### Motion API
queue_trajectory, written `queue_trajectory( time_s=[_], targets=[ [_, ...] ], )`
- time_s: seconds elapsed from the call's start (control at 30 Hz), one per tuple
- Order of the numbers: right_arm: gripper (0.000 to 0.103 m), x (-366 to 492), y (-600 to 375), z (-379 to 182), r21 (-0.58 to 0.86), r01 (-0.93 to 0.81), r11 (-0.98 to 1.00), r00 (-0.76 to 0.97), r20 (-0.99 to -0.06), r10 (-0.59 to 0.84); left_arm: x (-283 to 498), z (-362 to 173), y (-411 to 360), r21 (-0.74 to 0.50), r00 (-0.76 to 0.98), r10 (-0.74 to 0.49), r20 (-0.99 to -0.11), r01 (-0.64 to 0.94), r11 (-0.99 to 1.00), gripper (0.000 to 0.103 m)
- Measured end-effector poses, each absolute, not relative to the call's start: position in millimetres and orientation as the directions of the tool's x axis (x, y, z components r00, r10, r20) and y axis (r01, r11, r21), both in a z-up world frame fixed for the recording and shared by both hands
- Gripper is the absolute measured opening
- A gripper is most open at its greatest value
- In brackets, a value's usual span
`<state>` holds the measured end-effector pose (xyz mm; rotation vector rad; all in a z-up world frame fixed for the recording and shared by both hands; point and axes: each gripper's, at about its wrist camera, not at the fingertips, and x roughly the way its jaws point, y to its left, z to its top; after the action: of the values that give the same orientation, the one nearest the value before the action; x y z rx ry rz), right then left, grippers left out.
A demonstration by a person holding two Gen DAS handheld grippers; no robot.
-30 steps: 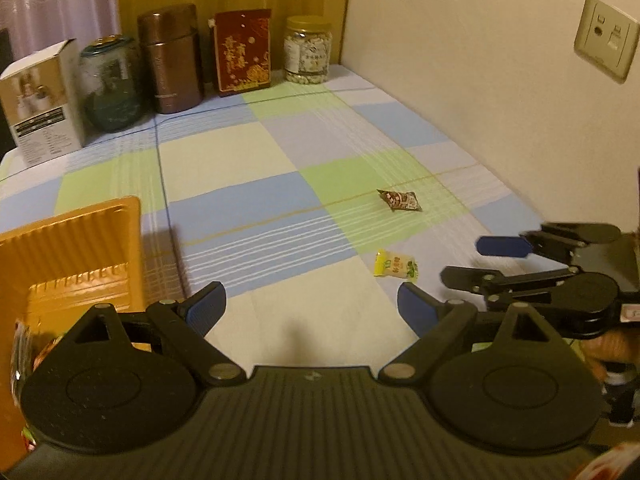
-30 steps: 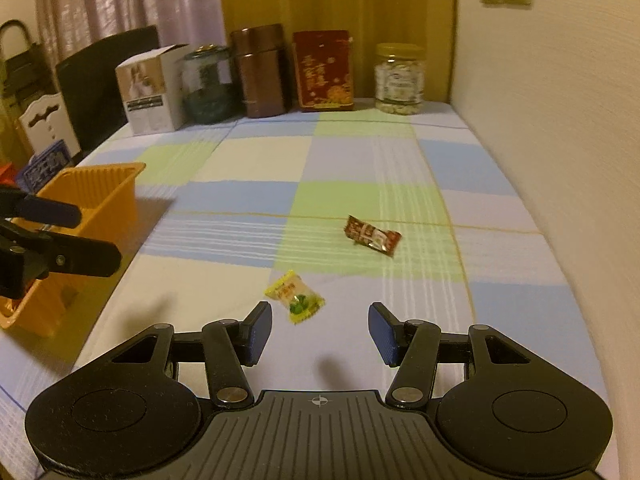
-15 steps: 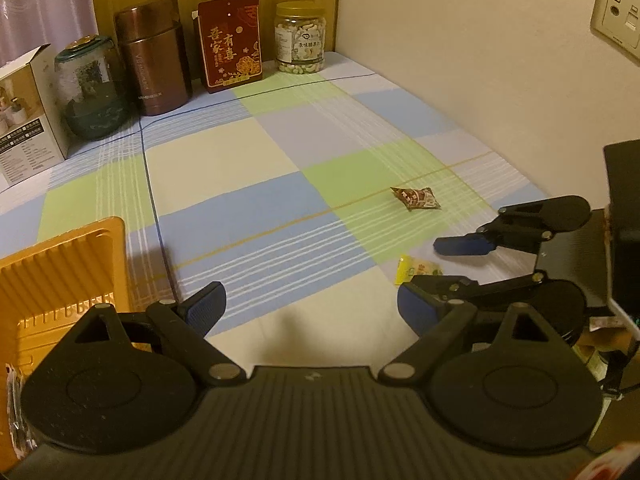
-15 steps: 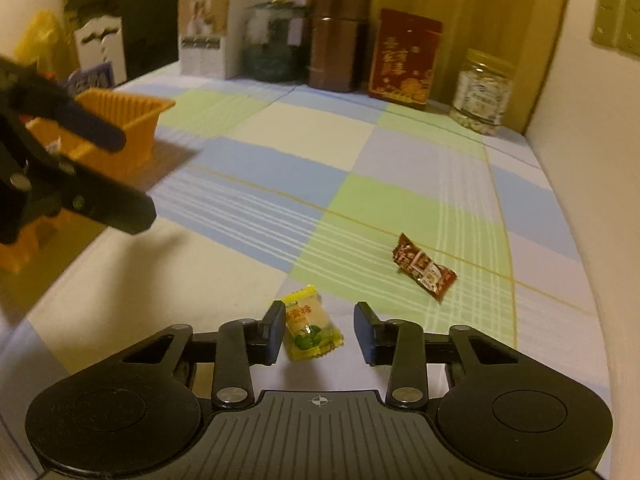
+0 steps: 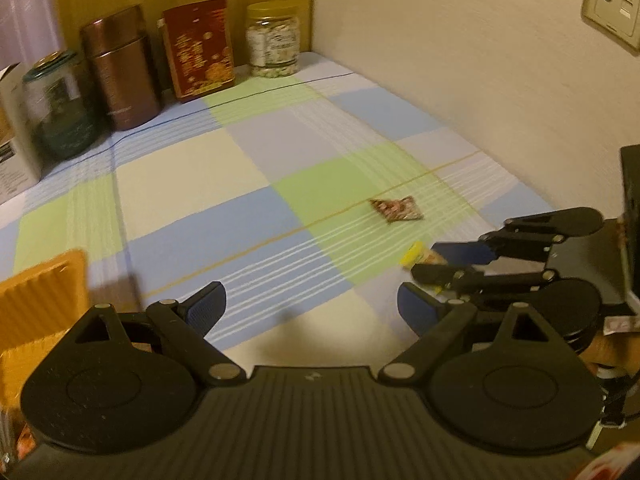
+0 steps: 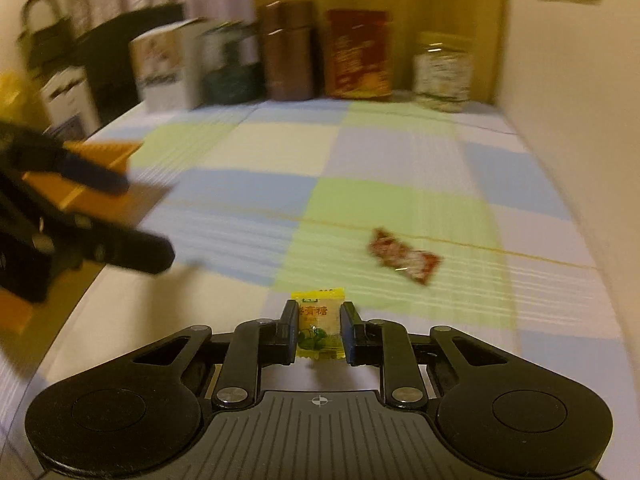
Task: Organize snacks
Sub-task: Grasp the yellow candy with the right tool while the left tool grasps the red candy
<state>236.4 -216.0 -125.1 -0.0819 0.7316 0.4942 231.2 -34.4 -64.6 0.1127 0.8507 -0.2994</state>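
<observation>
Right wrist view: two candies, yellow candy (image 6: pixel 319 330) gripper-held (image 6: pixel 319 334).

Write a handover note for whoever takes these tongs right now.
Right tongs: jaws have just been closing and now pinch the yellow candy between the pads, low over the checked tablecloth.
Left tongs: open wide, nothing between them.
Red-brown snack packet: loose on the green square, beyond the yellow candy.
Orange basket: at the table's left edge, beside the left tongs.
Done: yellow candy gripped.
Left: probably carry it to the orange basket, then fetch the red-brown snack packet. The jars and boxes along the back wall are out of the way.
</observation>
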Motion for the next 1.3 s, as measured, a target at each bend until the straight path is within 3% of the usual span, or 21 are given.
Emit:
queue_trajectory(
  time_s=[0.4, 0.53, 0.83, 1.03, 1.3],
  targets=[
    [0.022, 247, -281, -126, 0.148, -0.234, 0.961, 0.696, -0.665, 0.272, 284, -98, -99, 0.064, 0.626, -0.236, -0.743, 0.418, 0.906, 0.091],
    [0.022, 245, -292, -131, 0.170, -0.193, 0.966, 0.699, -0.668, 0.257, 294, -112, -116, 0.163, 0.656, -0.210, -0.725, 0.460, 0.873, 0.091],
    [0.022, 249, -300, -134, 0.200, -0.133, 0.971, 0.718, -0.655, 0.234, 317, -129, -138, 0.198, 0.651, -0.262, -0.713, 0.545, 0.815, 0.084],
    [0.022, 247, -302, -131, 0.211, -0.126, 0.969, 0.728, -0.644, 0.235, 332, -135, -139, 0.158, 0.625, -0.298, -0.722, 0.568, 0.807, 0.079],
    [0.022, 245, -305, -133, 0.220, -0.104, 0.970, 0.728, -0.647, 0.224, 336, -133, -140, 0.043, 0.571, -0.355, -0.740, 0.568, 0.822, 0.042]
  ],
)
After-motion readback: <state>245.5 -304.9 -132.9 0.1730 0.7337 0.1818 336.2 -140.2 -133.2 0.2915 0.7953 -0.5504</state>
